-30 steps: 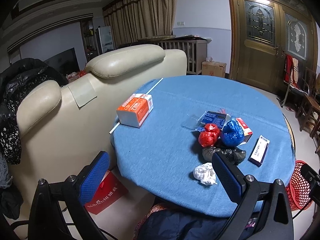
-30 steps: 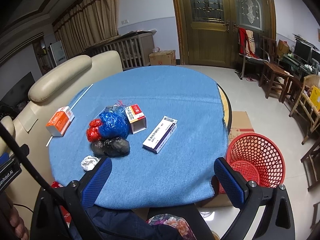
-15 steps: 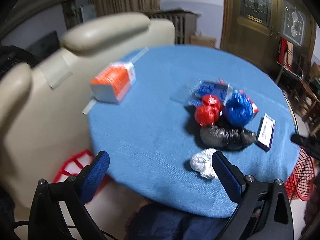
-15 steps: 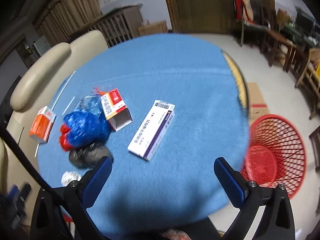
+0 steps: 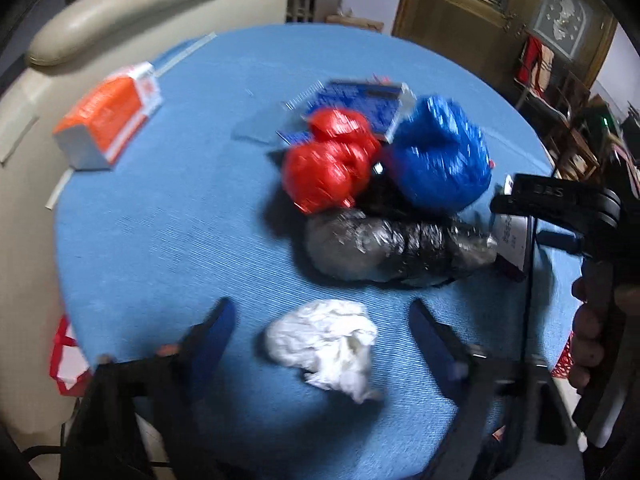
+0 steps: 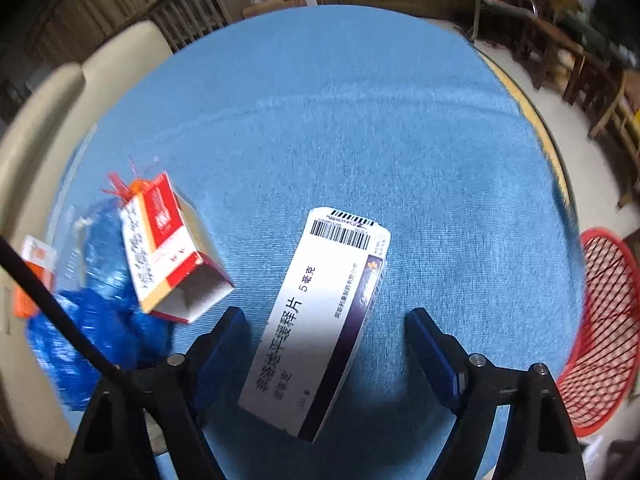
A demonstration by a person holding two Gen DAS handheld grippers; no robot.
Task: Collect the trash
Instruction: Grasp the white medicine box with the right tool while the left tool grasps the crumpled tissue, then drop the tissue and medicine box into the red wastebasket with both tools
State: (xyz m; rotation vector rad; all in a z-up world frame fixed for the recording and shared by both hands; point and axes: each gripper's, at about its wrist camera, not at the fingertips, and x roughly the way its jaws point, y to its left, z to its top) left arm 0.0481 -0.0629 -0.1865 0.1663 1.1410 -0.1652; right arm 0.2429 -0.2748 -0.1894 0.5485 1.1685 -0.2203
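Right wrist: medicine box (image 6: 320, 320) (barcode, "5毫克")

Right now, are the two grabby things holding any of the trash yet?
No, nothing is held yet. The left tool is closing around the crumpled white paper, and the right tool around the long white box; neither touches.

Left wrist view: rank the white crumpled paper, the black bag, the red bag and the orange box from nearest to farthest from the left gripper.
Measured from the left gripper, whose jaws are closing:
1. White crumpled paper, between the fingers, not yet pressed.
2. Black bag, just beyond, toward the right.
3. Red bag, behind the black bag, mid-table.
4. Orange box, far left, by the table's edge.
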